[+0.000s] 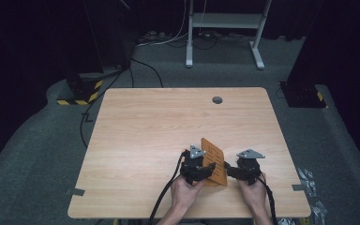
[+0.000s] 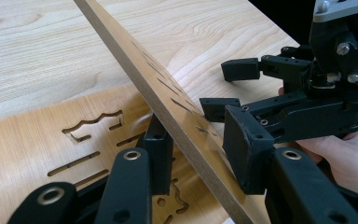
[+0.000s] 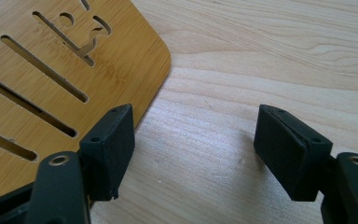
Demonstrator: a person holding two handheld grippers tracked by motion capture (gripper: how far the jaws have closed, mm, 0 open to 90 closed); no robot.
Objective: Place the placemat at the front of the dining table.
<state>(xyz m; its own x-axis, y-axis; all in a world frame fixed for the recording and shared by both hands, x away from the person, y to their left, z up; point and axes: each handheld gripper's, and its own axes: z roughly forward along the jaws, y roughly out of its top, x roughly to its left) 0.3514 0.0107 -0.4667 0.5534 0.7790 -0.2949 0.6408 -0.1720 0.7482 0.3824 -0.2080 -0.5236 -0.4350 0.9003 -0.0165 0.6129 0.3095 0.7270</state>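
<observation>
A: From where does the high view look?

B: From above the person's edge of the table [image 1: 145, 122], facing forward and down. It stands far enough off to take in all four corners and the floor beyond the far edge.

A: And the two gripper views?

B: Both sit very close, low over the surface near the front edge. The left gripper view looks along its own jaws across the wooden board [image 2: 168, 93] toward the right gripper [image 2: 235, 86]. The right gripper view looks down at the bare tabletop, with a rounded corner of the same board [image 3: 121, 51] at its left.

A: What is shared?

B: The board [image 1: 214, 161] near the front edge appears in all three.
</observation>
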